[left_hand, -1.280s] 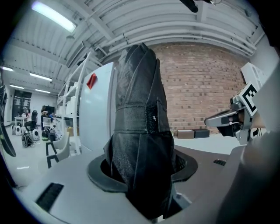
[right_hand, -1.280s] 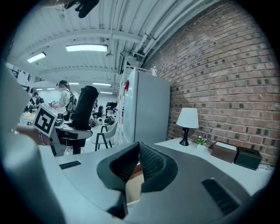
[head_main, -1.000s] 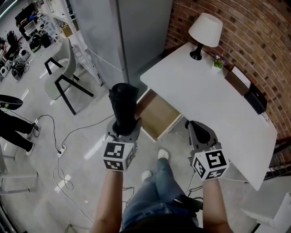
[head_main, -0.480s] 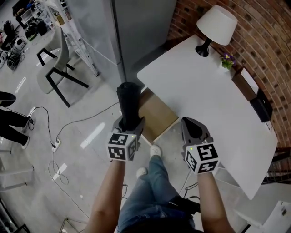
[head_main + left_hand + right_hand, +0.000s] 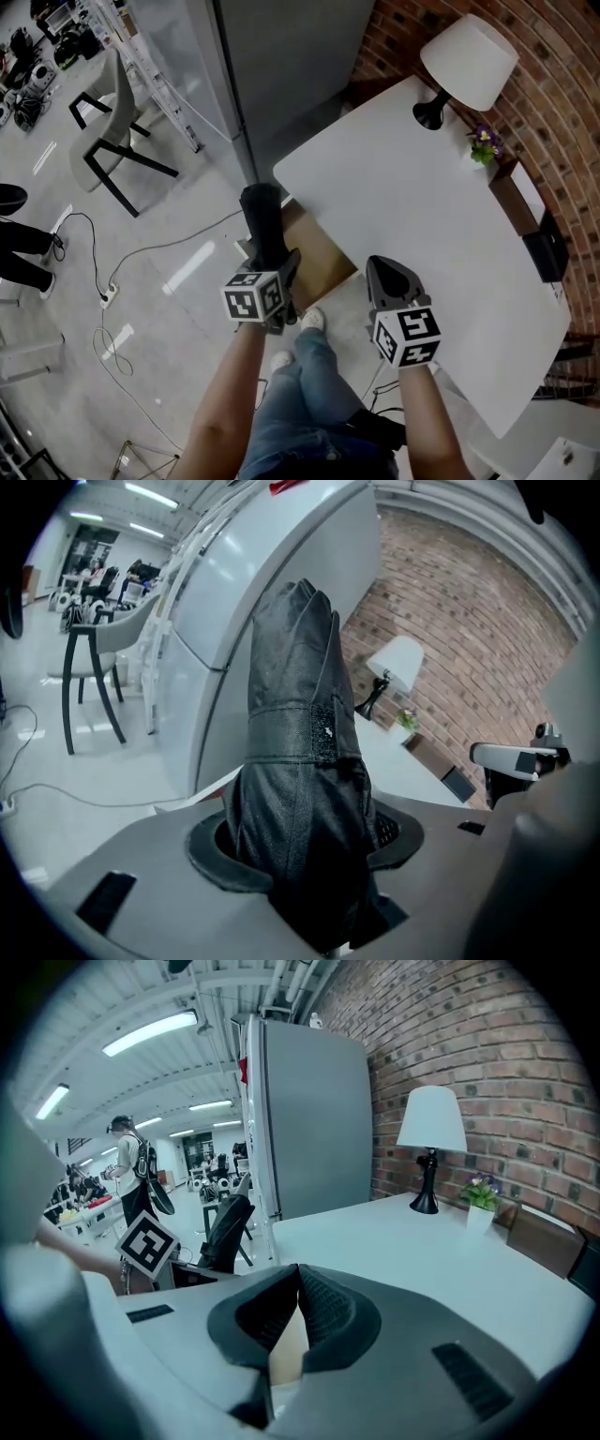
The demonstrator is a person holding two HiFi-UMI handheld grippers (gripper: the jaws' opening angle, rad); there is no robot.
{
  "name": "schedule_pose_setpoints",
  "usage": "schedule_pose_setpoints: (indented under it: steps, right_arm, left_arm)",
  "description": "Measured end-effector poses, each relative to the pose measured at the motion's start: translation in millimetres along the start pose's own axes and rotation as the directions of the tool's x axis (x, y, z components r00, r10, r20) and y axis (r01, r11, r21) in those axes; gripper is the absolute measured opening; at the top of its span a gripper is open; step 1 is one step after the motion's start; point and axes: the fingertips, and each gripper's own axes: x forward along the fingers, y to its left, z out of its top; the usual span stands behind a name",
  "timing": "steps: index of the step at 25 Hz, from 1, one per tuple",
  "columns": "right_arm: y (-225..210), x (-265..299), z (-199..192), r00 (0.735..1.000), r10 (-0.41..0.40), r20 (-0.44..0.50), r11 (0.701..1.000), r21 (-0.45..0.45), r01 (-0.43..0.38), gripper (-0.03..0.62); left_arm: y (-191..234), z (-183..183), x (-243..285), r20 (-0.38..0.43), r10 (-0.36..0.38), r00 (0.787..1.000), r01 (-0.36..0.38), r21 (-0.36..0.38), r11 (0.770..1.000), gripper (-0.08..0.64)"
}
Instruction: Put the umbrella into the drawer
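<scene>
The left claw and right claw have sunk toward the open drawer under the tabletop. The left one clamps the folded umbrella over the drawer's left edge. I'd lay it flat lengthwise before releasing. The right claw is closed and empty.

Red brick wall runs down the right side, with a white table near it carrying a white-shaded lamp and a tiny potted plant (purple flowers). Tall grey cabinet far middle, grey chair far left, cables across the shiny pale floor.
</scene>
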Motion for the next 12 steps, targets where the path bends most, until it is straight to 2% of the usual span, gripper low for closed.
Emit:
schedule_pose_setpoints:
  steps: [5,12]
  right_arm:
    - [-13.2,20.1,-9.1,0.999,0.035,-0.038,0.997,0.066,-0.032,0.000]
    - [-24.8,38.6,-20.9,0.998,0.029,-0.057,0.993,0.116,-0.022,-0.002]
  left_arm:
    - [11.4,-14.2,25.6,-0.051,0.027,0.998,-0.031,-0.079,0.996,0.232]
    - [34.0,-35.4,49.0,-0.114,0.046,0.992,-0.060,-0.125,0.990,0.232]
